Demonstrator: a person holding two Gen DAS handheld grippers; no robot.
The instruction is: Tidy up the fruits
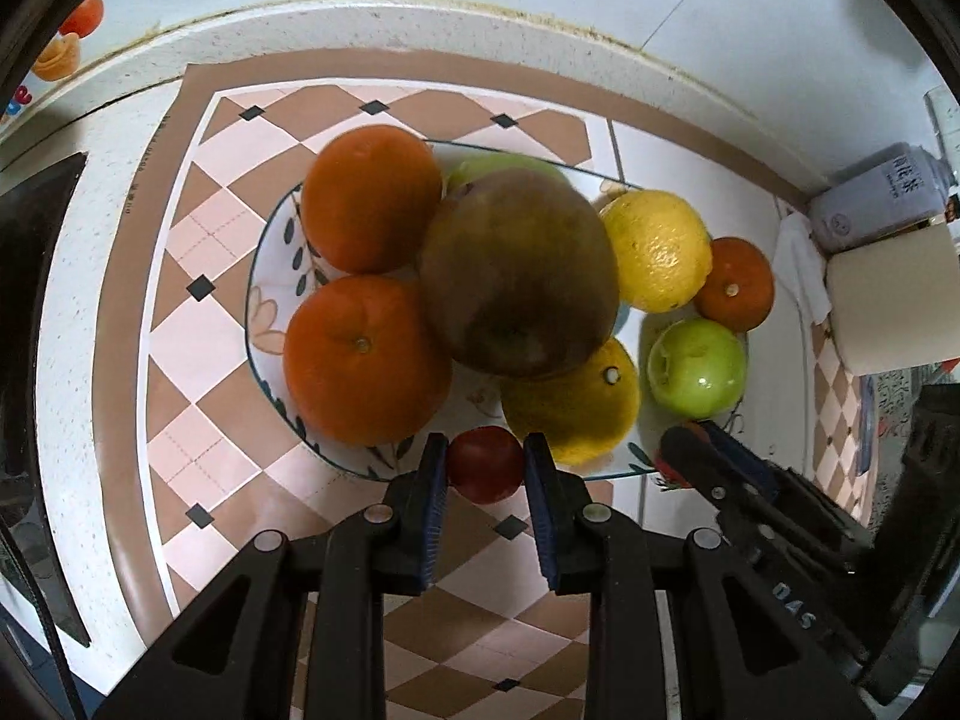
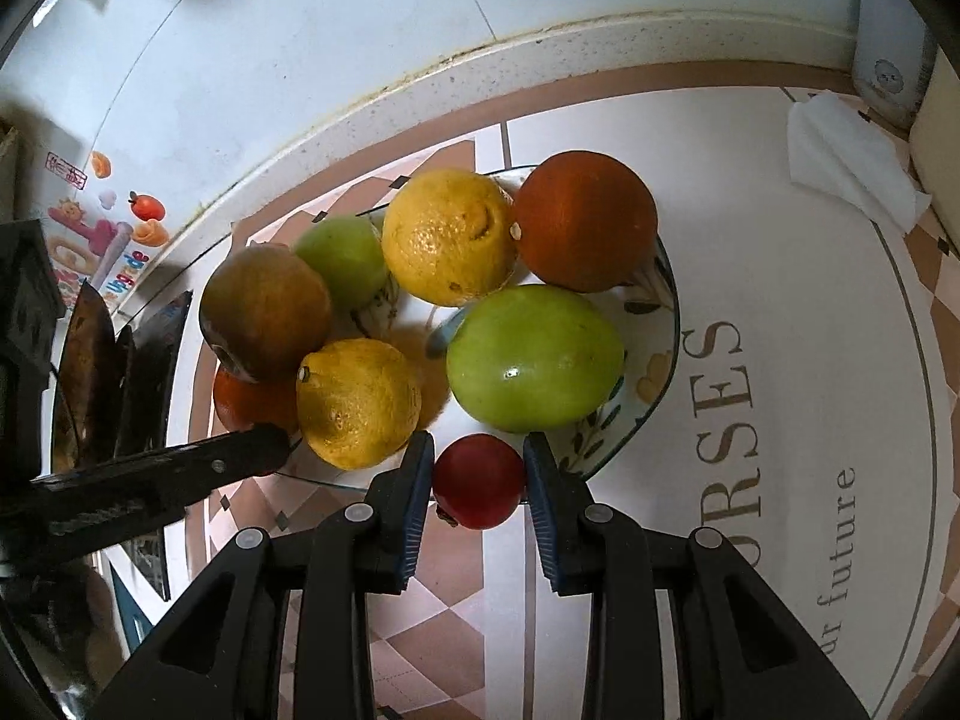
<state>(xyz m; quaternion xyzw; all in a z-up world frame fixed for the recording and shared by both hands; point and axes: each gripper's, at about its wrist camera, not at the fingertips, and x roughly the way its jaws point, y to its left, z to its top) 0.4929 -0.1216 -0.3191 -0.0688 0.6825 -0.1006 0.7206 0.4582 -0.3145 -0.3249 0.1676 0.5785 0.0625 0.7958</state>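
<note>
Red fruit, left side: a small red fruit (image 1: 485, 471) sits between the blue pads (image 1: 433, 480) of the left hand-held gripper (image 1: 486, 444), touching both.
Left hand-held gripper: narrowed onto that fruit and held just over the near rim of the plate (image 1: 264, 276).
Red fruit, right side: a second small red fruit (image 2: 478, 483) sits between the pads of the right hand-held gripper (image 2: 479, 441).
Right hand-held gripper: clamped on its fruit at the near edge of the plate, beside the green apple (image 2: 534, 357).
Plate: white with a dark rim and a leaf print, resting on a checked mat (image 1: 198, 324) on the speckled white tabletop (image 1: 78, 396).
Plate contents, left wrist view: two large oranges (image 1: 371, 198) on the left side, touching each other; a brown-green fruit (image 1: 519, 273) stacked on top at the centre; two lemons (image 1: 657, 249), one behind the brown-green fruit on the right and one in front of it; a small orange (image 1: 735, 282) and the green apple at the right end.
Plate contents, right wrist view: another green fruit (image 2: 342, 261) lies between the brown-green fruit and the far lemon.
Tabletop, far right: a white tissue (image 2: 852, 162) and a pale bottle (image 1: 882, 198) near the wall.
</note>
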